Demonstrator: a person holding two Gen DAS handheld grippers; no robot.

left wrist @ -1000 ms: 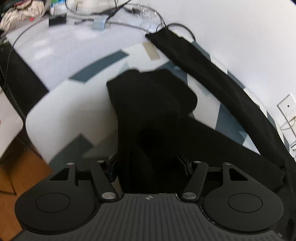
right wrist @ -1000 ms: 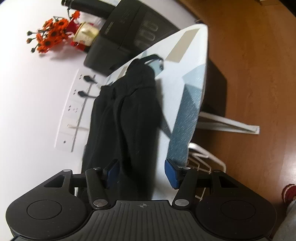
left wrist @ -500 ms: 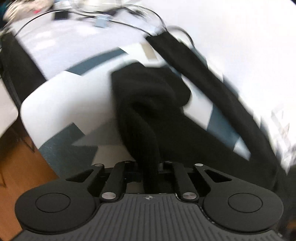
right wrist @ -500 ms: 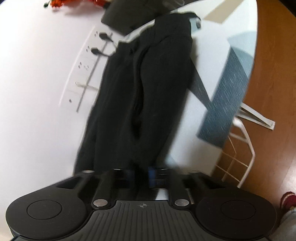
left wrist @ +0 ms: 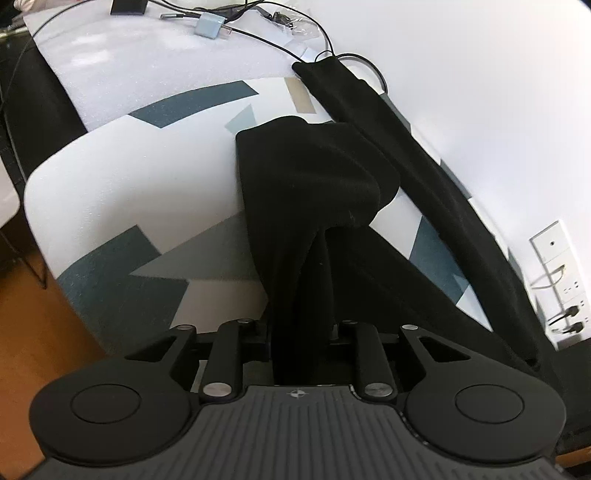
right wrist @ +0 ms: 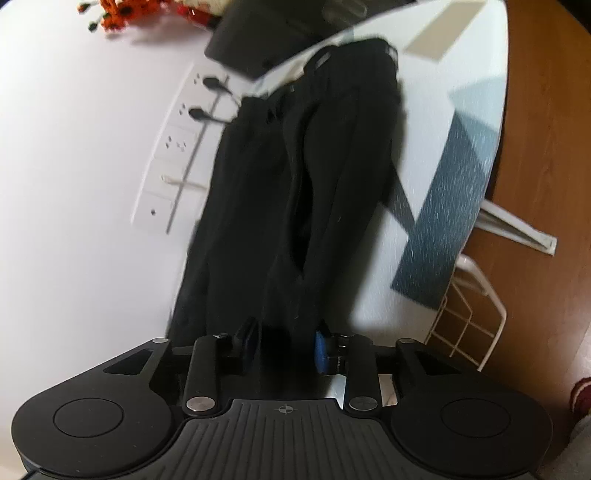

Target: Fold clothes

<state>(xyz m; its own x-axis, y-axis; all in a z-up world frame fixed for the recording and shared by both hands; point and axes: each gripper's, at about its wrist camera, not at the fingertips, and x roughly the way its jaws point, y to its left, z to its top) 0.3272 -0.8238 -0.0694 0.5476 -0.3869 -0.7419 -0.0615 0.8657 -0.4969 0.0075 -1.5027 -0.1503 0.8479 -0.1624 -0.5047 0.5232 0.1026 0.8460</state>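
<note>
Our left gripper (left wrist: 301, 343) pinches a bunched fold of the black garment (left wrist: 314, 177), its jaws drawn in against the cloth on both sides. Our right gripper (right wrist: 284, 343) also has cloth between its blue pads (right wrist: 320, 347); the pads sit against the fabric (right wrist: 306, 177), though blur keeps us from seeing how tightly they bite.

The garment lies on the patterned ironing board (left wrist: 122, 184), white with grey and teal shapes. Its long axis runs along the board, parallel to the white wall (left wrist: 498, 92). In the left view one long strip stretches along the board's wall-side edge to a far corner beside the black cables (left wrist: 354, 59), while a shorter folded-over lobe lies nearer the board's middle and rises in a taut ridge into our jaws. In the right view the cloth runs from our pads straight away toward the dark box (right wrist: 258, 40) and orange flowers (right wrist: 114, 11) at the far end.

A second ago both grippers stood spread around the cloth, the right blue pads well apart; half a second ago they had closed. Since then the left ridge has pulled up tighter and the lobe looks lifted, and the right view has drawn nearer the fabric.
</note>
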